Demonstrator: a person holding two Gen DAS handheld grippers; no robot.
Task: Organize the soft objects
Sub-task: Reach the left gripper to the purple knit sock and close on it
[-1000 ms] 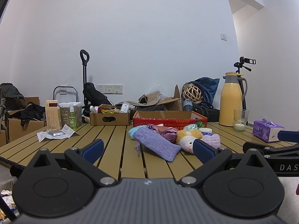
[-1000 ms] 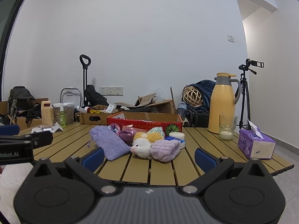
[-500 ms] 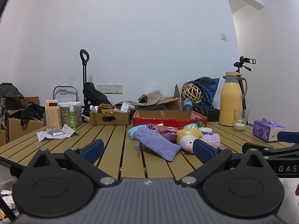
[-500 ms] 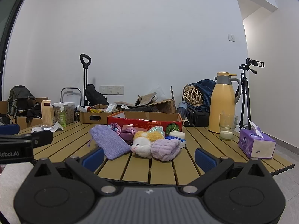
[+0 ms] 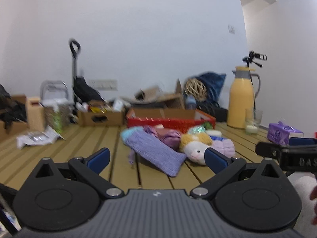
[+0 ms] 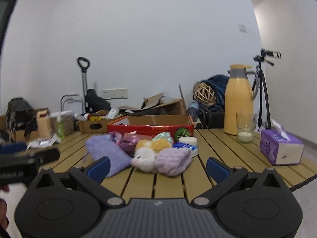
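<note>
The left view was smeared by motion — the papers (image 5: 37,137) and far boxes (image 5: 101,117) lost their detail. The pouch (image 6: 108,154) hid part of the pink cloth (image 6: 128,143). The plush (image 6: 147,154) lay partly behind the right finger (image 5: 217,159) — its body unclear.

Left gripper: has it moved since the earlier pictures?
Yes. The left gripper has moved forward, toward the pouch, which lies on the table and now looks larger and nearer in this view.

On the table (image 6: 170,186) — one purple knit pouch (image 6: 108,154), one plush toy (image 6: 148,154), one lilac fluffy cloth (image 6: 174,161), one red box (image 6: 150,128), one yellow flask (image 6: 238,103), one tissue pack (image 6: 281,148) — two grippers
</note>
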